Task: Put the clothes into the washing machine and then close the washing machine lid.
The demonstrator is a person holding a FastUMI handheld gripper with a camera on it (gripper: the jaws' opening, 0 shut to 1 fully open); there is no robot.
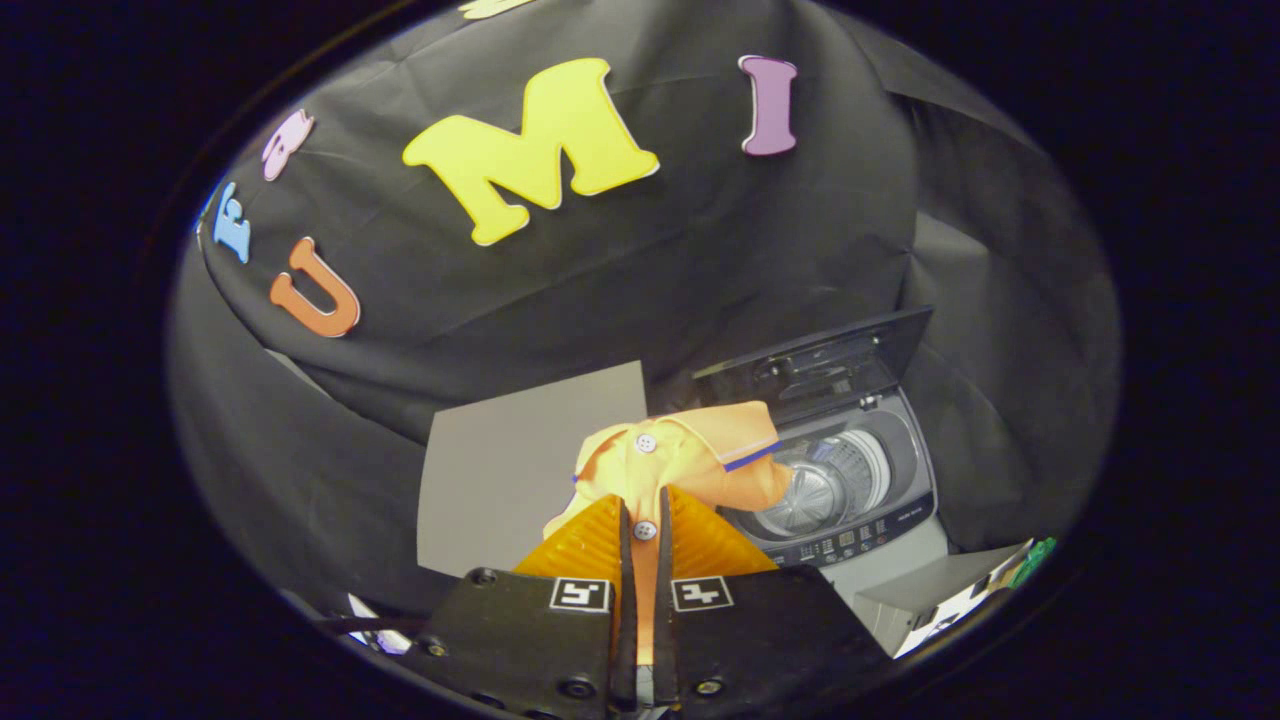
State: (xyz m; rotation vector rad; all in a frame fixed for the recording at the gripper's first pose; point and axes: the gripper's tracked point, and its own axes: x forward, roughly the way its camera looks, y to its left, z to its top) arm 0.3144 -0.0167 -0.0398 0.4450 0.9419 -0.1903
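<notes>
Gripper view. The gripper [645, 520] sits at bottom centre of the frame, its two fingers [590, 545] drawn almost together with only a thin slot between them. Both press on a fold of an orange shirt [690, 460], which fills that slot and bunches up just above the tips, at centre frame.

The shirt is orange cloth with a thin blue stripe along one edge. Two white buttons [646, 442] show, one above the fingertips and one right between them. The upper part of the garment flops right, overlapping the near-left rim of the washing machine [880, 500].

Washing machine: lower right of centre, a top-loader with grey body. Its lid [820, 360] is raised and stands up behind the opening. The steel drum [840, 485] is visible inside, partly covered by the shirt. A control panel runs along the front edge with small buttons and some print, too small to read.

Each finger base carries a square black-and-white marker tag [580, 594]; it is a pattern, not text.

A grey board [520, 460] lies left of the shirt, against the black cloth wall.
</notes>
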